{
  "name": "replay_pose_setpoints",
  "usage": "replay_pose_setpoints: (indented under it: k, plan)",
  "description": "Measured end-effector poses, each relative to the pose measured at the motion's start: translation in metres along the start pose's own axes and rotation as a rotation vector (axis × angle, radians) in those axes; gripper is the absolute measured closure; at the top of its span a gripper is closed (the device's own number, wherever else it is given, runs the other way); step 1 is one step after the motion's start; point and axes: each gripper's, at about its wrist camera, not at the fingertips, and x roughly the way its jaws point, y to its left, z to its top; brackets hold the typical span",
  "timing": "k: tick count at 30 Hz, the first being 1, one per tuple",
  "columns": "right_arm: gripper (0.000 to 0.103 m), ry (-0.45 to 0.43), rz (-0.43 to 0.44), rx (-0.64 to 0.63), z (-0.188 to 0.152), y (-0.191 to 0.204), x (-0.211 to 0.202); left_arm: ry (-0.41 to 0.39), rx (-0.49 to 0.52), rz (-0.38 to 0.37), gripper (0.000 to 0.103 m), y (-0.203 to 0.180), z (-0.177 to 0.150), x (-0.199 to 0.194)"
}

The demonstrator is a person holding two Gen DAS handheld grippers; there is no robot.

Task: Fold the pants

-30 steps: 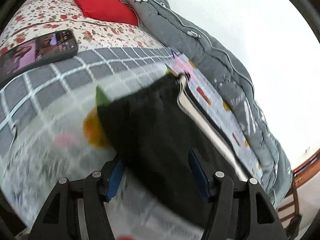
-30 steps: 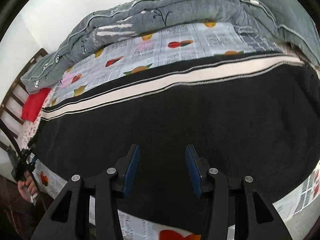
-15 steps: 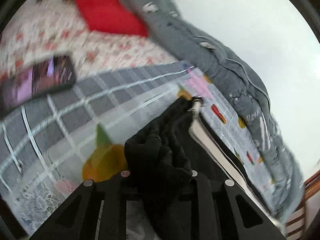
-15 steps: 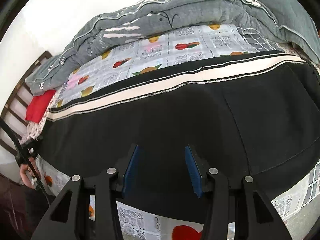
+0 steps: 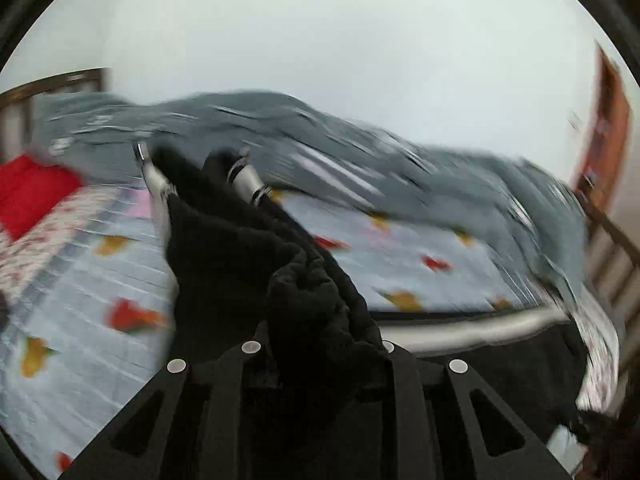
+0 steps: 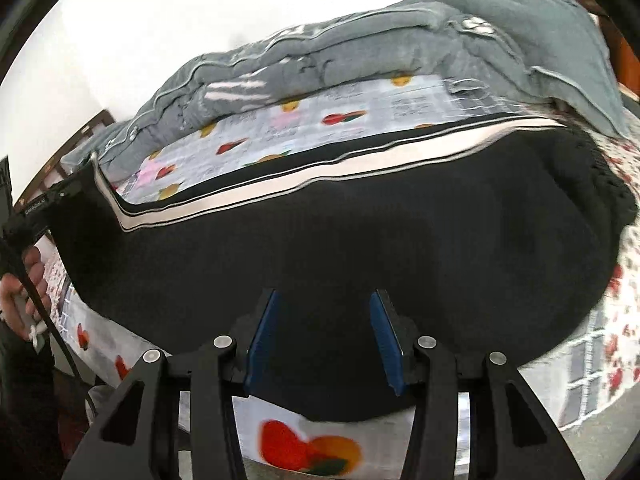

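Black pants (image 6: 340, 240) with a white side stripe (image 6: 304, 184) lie spread across the bed. My right gripper (image 6: 324, 332) is open, its blue pads just above the near edge of the pants. My left gripper (image 5: 316, 344) is shut on the leg end of the pants (image 5: 240, 240) and holds it lifted off the bed; the bunched cloth hides its fingertips. In the right wrist view the lifted end (image 6: 80, 200) rises at the far left beside the other hand.
A grey quilt (image 6: 360, 52) is piled along the far side of the bed by the white wall. A red pillow (image 5: 28, 192) lies at the head. The fruit-print sheet (image 5: 80, 280) covers the bed. A wooden bed frame (image 5: 612, 240) stands at right.
My left gripper has shut on the pants' leg end and lifted it, swinging towards the waist end. The right gripper has stayed open over the pants, barely moving.
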Motion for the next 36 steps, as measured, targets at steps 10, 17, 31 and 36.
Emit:
replay_pose_setpoints:
  k: [10, 17, 31, 36]
  plan:
    - [0.056, 0.013, -0.035, 0.052, -0.021, -0.049, -0.013, 0.27, 0.211, -0.147, 0.081, -0.153, -0.123, 0.061]
    - [0.056, 0.012, -0.002, 0.028, -0.026, -0.048, -0.018, 0.298, 0.131, -0.367, 0.024, -0.138, -0.115, 0.032]
    - [0.046, 0.042, 0.194, 0.049, 0.036, 0.024, 0.064, 0.135, 0.09, -0.066, 0.024, -0.016, -0.089, -0.032]
    - [0.046, 0.131, 0.168, 0.073, 0.05, 0.047, 0.117, 0.114, 0.001, -0.026, 0.024, 0.035, -0.075, -0.024]
